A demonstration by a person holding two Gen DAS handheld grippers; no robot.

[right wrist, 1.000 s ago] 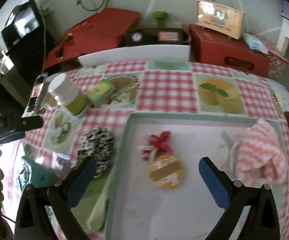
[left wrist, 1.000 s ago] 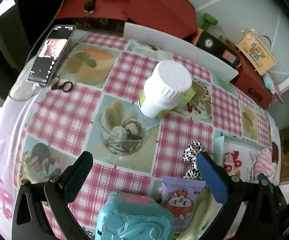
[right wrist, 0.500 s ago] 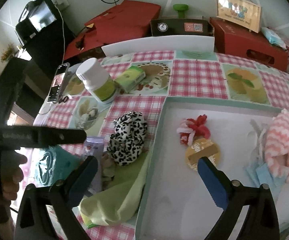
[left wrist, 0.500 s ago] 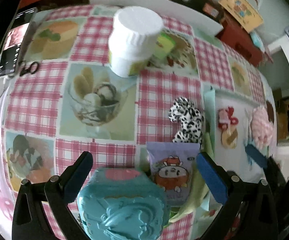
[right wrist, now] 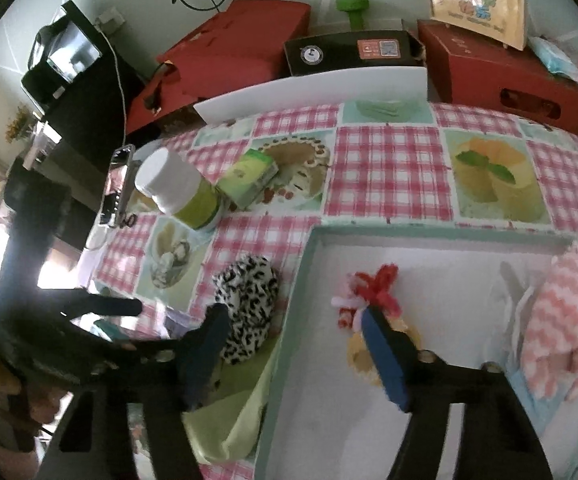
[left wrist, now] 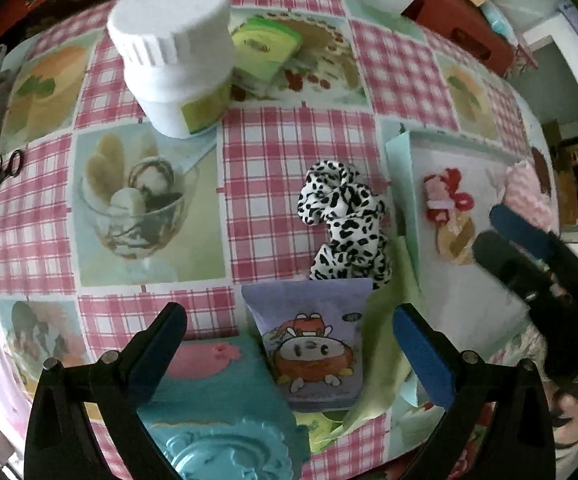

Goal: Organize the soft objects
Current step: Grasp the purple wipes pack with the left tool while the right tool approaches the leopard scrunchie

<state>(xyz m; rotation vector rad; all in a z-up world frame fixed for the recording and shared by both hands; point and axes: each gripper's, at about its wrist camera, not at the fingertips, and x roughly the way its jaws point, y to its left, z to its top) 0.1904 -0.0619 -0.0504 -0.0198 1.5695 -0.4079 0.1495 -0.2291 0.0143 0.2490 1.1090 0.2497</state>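
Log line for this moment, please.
right gripper: closing, nothing gripped | left gripper: open over purple cartoon pouch | leopard-print fabric scrunchie: outside white tray

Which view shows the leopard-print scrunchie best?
The left wrist view: the leopard-print scrunchie lies unobstructed mid-frame on the tablecloth, beside the tray. In the right wrist view the scrunchie is smaller, and a finger of that gripper covers its lower edge.
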